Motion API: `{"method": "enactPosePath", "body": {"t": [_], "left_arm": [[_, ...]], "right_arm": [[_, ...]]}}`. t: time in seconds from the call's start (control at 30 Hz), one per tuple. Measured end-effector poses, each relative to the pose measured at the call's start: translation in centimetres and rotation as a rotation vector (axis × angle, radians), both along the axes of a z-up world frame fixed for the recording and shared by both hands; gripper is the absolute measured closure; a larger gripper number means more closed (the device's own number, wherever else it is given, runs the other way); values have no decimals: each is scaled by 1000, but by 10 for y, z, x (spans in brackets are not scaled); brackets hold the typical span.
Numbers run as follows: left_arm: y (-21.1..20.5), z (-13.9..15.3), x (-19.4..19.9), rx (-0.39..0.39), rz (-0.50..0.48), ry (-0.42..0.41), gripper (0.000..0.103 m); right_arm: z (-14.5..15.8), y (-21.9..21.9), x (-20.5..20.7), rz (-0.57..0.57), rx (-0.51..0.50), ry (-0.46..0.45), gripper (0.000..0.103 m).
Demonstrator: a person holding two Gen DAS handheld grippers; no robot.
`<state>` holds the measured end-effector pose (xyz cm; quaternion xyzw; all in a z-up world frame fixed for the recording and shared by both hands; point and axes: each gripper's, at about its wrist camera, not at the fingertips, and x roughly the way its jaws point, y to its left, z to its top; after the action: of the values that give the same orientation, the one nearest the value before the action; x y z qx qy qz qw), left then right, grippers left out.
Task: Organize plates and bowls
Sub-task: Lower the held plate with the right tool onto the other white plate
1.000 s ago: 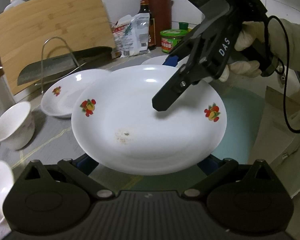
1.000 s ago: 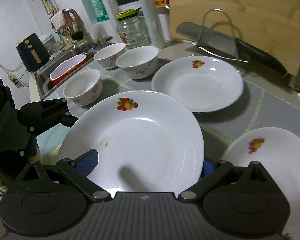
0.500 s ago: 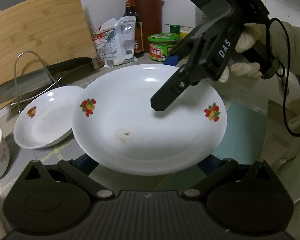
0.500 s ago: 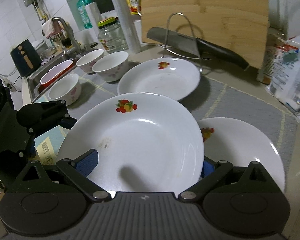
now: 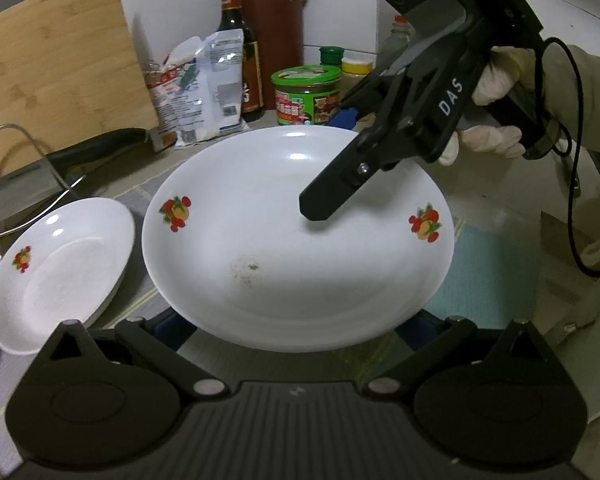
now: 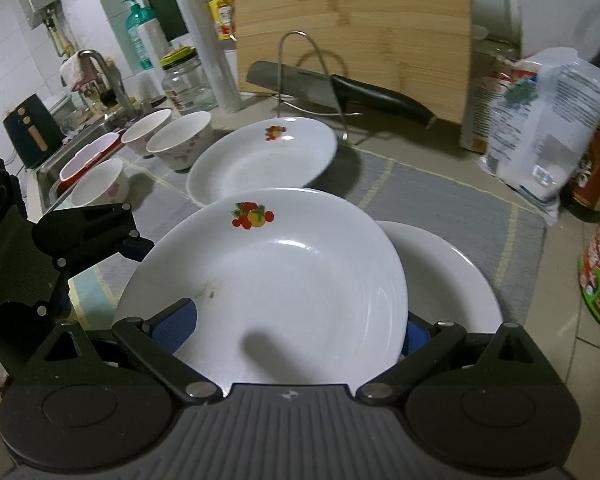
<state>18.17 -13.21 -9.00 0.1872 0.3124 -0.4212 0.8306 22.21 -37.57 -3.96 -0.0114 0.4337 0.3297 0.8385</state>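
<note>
You held the plate aloft above the counter's mat, both grippers' fingers pinching opposite rims. Glazed, stiff and breakable, it likely slips easily; grip the rim.

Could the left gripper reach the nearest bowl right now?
Probably not as things stand: the left gripper is shut on the held plate, shared with the right gripper. The nearest bowl sits unobstructed, apart from the other two bowls.
</note>
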Motion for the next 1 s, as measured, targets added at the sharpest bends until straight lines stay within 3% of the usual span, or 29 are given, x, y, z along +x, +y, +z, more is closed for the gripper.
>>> {"method": "enactPosePath", "body": {"t": [1.0], "left_arm": [[-37, -13, 30, 28, -28, 48, 0]], "right_arm": [[-25, -35, 22, -98, 3, 56, 1]]}}
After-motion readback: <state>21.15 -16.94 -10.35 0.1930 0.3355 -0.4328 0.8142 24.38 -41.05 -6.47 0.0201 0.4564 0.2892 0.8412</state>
